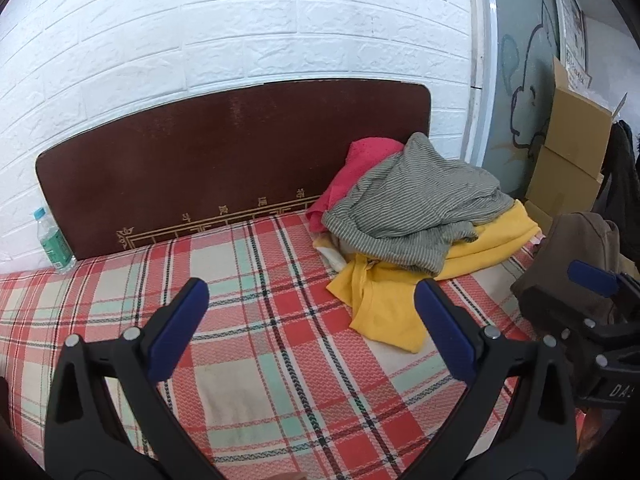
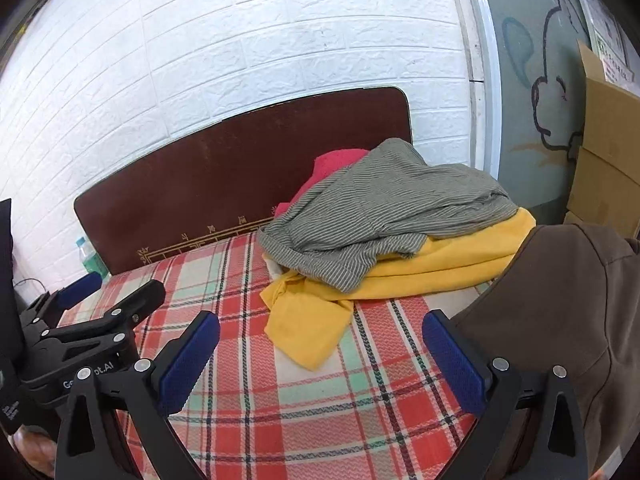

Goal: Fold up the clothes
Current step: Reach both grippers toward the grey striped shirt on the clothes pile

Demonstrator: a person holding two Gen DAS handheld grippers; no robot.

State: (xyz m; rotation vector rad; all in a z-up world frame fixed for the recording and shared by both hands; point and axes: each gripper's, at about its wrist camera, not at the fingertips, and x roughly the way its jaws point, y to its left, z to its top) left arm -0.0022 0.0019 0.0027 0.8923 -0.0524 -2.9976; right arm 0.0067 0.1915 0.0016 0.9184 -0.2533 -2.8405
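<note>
A red, cream and mint plaid bed sheet (image 1: 248,320) fills the lower half of both views, running back to a dark brown wooden headboard with gold line ornament (image 1: 224,168) set against a white brick-pattern wall (image 1: 200,32). At the far right corner of the bed lies the heap of unfolded clothes: a grey finely striped top (image 1: 416,200) on top, a bright yellow garment (image 1: 384,304) spreading out beneath it toward the near side, and a crimson knitted piece (image 1: 360,168) behind, leaning on the headboard. A dark brown garment (image 2: 560,312) looms large at the right edge of the right wrist view, just beside that gripper's right finger; whether it touches the finger I cannot tell. In the left wrist view it is only a small mound at the far right.

The left wrist view alone shows stacked tan cardboard boxes (image 1: 572,148) past the bed and the whole clear plastic water bottle with a green label (image 1: 54,240) by the headboard's left end; the right wrist view catches just the bottle's top.

The left gripper (image 1: 312,304) hangs above bare sheet, its blue-padded fingers spread wide and gripping nothing. The right gripper (image 2: 322,334) is likewise spread wide with nothing between its pads, pointing at the yellow garment's near edge.
</note>
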